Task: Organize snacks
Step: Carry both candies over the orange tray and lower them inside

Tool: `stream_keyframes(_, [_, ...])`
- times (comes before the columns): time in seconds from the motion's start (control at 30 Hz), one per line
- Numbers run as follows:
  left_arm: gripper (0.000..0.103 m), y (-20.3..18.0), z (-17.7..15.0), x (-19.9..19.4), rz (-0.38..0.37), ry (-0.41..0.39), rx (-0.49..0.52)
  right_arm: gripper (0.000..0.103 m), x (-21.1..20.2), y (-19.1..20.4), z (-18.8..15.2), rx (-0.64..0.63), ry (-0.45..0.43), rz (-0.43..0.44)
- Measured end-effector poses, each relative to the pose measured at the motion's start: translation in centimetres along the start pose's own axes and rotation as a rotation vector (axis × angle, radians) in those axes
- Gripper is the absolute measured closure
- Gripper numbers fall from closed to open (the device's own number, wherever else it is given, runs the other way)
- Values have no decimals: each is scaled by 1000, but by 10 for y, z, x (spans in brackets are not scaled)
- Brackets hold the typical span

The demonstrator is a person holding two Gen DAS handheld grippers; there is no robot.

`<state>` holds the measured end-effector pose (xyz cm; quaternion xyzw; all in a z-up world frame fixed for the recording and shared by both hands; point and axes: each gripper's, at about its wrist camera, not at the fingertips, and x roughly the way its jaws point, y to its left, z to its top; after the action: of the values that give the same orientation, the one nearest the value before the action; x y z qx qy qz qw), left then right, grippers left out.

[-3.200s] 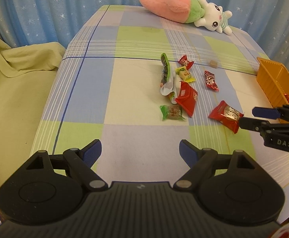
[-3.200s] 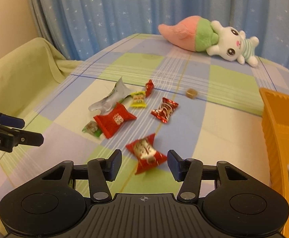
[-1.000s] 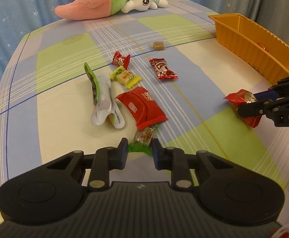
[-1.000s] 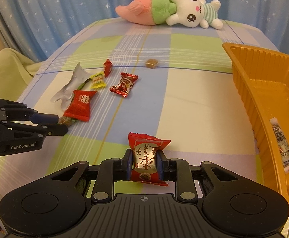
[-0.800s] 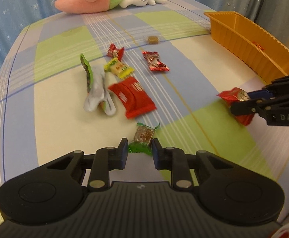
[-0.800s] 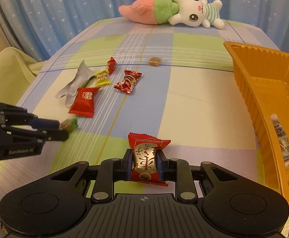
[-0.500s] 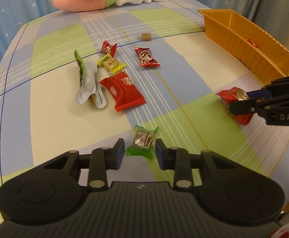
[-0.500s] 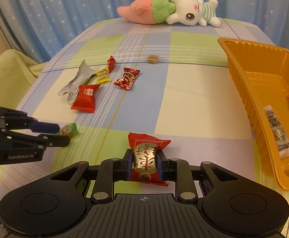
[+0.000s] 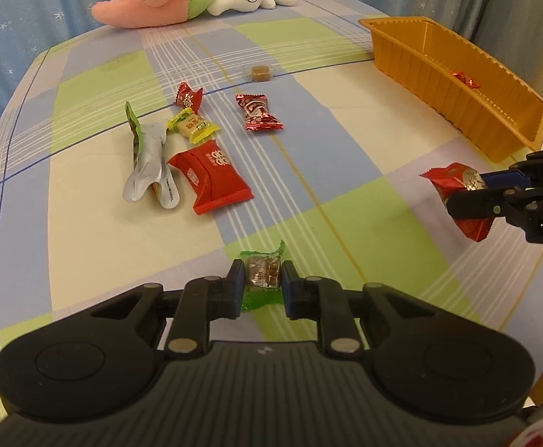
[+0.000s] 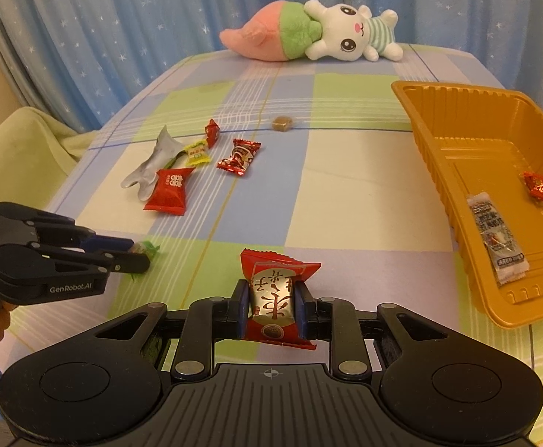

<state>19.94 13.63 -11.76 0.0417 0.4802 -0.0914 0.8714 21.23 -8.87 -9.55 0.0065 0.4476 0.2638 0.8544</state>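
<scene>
- The left tool (image 9: 260, 285) pinches a green-wrapped candy (image 9: 263, 275) between its blue pads, above the near part of the tabletop (image 9: 85, 223).
- The right tool (image 10: 271, 307) pinches a red-and-gold snack packet (image 10: 273, 298); in the left wrist view this packet (image 9: 461, 190) sits at the right side, just short of the tray's near end.
- The orange tray (image 10: 443, 141) stands at the right edge of the tabletop. It holds a clear sachet (image 10: 495, 236) and a small red candy (image 10: 537, 186).
- Loose snacks lie in a cluster on the left half: a large red packet (image 9: 212, 177), a silver-green pouch (image 9: 148, 164) touching it, a yellow candy (image 9: 193, 126), a small red candy (image 9: 187, 98), and a red foil candy (image 9: 258, 113) slightly apart to the right.
- A brown caramel (image 9: 259, 72) lies alone, farther back.
- A plush toy (image 10: 308, 33) lies along the far edge, well apart from the snacks.
- The tabletop strip between the cluster and the tray carries nothing but the checked cloth.
- A star-patterned curtain (image 10: 122, 18) hangs behind the far edge; a pale green cover (image 10: 25, 149) lies beside the left edge.
</scene>
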Motion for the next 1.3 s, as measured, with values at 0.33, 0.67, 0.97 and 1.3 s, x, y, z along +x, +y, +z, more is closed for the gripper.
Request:
stream_keyframes(0.33, [85, -36, 0, -36, -22, -47, -41, 78, -30, -11, -4, -18, -34, 49])
stream_keyframes(0.67, [85, -99, 22, -60, -77, -110, -16, 78, -72, -50, -15, -10, -65, 66])
stream_keyframes(0.97, [85, -164, 57, -58, -131, -162, 26, 78, -116, -113, -19, 31, -115, 4])
stream_keyframes(1.3, [85, -223, 97, -42, -145, -201, 27, 78, -142, -191, -1, 29, -157, -54])
